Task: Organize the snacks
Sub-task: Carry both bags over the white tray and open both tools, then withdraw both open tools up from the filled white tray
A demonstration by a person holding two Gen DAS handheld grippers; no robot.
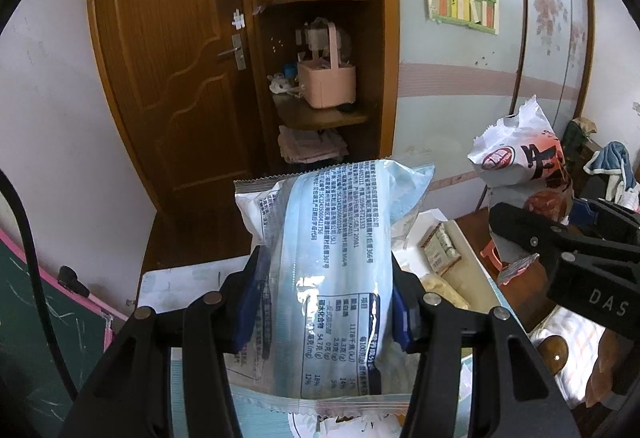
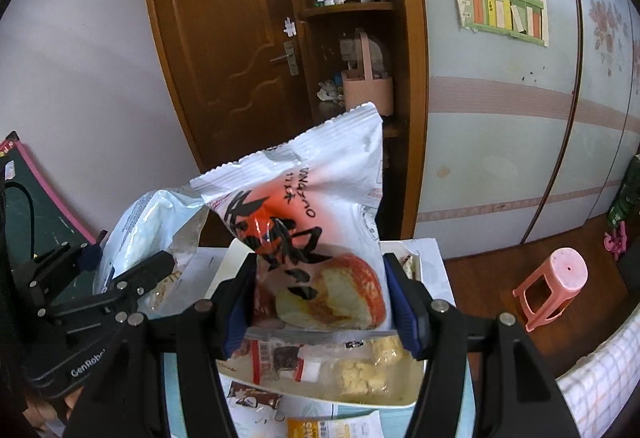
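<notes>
My left gripper (image 1: 326,304) is shut on a blue-and-white snack packet (image 1: 332,238). The packet stands upright between the blue pads, with its printed back facing the camera. My right gripper (image 2: 320,302) is shut on a white bread bag with an orange-red print (image 2: 312,226), also held upright. Both are held in the air above a white tray (image 2: 360,403) that contains several small snacks. In the left wrist view the right gripper (image 1: 560,250) and its bread bag (image 1: 516,166) are at the right. In the right wrist view the left gripper (image 2: 120,278) and its packet (image 2: 140,226) are at the left.
The tray rests on a small white table (image 1: 180,282), with a brown packet (image 2: 252,396) and a yellow one (image 2: 320,430) loose beside it. Behind stand a wooden door (image 1: 172,78) and shelves with a pink basket (image 1: 326,84). A pink stool (image 2: 556,286) and a checked bed (image 2: 600,370) are on the right.
</notes>
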